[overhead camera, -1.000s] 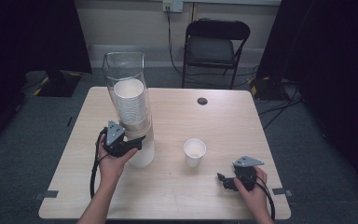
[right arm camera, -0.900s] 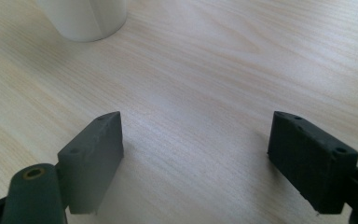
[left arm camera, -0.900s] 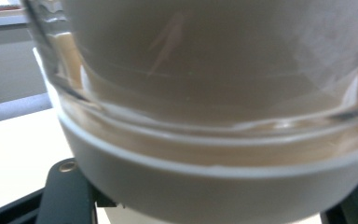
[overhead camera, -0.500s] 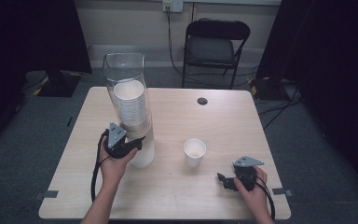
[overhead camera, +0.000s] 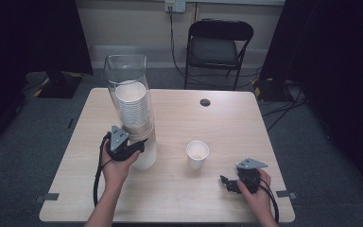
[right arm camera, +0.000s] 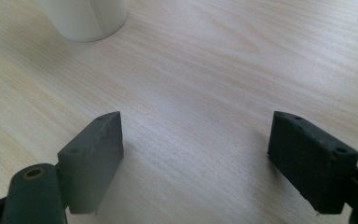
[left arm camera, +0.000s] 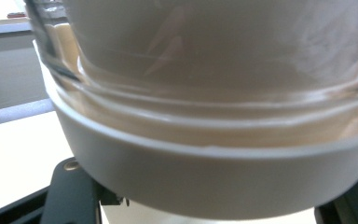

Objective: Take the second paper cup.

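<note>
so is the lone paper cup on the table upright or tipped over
Upright. In the high view the single paper cup stands on its base on the table, open mouth facing up, apart from the right gripper.

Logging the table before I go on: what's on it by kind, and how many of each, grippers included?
Clear cylinder: 1
Stack of white cups inside it: 1 stack, cups too tightly nested to count
Single white cup standing apart: 1
Handheld grippers: 2, left gripper and right gripper
Small dark round spot on the tabletop: 1
Total: 6, the stack counted as one
</note>
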A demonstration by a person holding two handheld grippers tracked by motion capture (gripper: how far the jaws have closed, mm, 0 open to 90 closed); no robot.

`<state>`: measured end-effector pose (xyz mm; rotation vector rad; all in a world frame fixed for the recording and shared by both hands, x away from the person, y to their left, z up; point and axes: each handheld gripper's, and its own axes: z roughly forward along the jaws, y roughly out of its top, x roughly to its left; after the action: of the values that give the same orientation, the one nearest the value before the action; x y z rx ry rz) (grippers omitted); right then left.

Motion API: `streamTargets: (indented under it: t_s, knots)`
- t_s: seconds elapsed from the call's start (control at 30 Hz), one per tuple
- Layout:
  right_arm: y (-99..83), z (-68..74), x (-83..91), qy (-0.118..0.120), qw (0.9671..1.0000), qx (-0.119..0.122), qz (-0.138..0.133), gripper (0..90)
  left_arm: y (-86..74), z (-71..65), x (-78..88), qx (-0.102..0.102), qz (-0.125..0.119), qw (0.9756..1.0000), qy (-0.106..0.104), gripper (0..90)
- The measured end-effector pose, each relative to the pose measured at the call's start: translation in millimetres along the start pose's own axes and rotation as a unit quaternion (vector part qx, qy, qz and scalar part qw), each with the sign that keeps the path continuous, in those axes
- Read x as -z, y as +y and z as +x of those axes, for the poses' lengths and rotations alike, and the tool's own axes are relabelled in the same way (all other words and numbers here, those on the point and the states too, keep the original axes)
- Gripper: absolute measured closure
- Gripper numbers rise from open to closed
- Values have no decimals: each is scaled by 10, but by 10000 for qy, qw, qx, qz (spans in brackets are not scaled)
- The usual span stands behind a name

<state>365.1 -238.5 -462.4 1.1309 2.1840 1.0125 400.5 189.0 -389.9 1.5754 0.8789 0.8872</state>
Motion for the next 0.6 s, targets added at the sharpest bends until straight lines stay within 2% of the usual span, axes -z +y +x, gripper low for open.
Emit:
streamTargets:
  t_s: [0.17,0.3,0.33,0.57,0.6]
  knots:
    - [0,0,0,-2,10000,-1,0,176,-11,-22,-2,82,-17,10000,6,339]
    - [0,0,1,-1,10000,-1,0,176,-7,-18,2,-37,16,10000,29,339]
    - [0,0,0,-1,10000,1,0,176,-7,-24,1,7,18,10000,42,339]
    - [0,0,0,-1,10000,1,0,176,-9,-30,0,-56,29,10000,62,340]
    - [0,0,0,-1,10000,1,0,176,-16,-38,-4,3,8,10000,39,340]
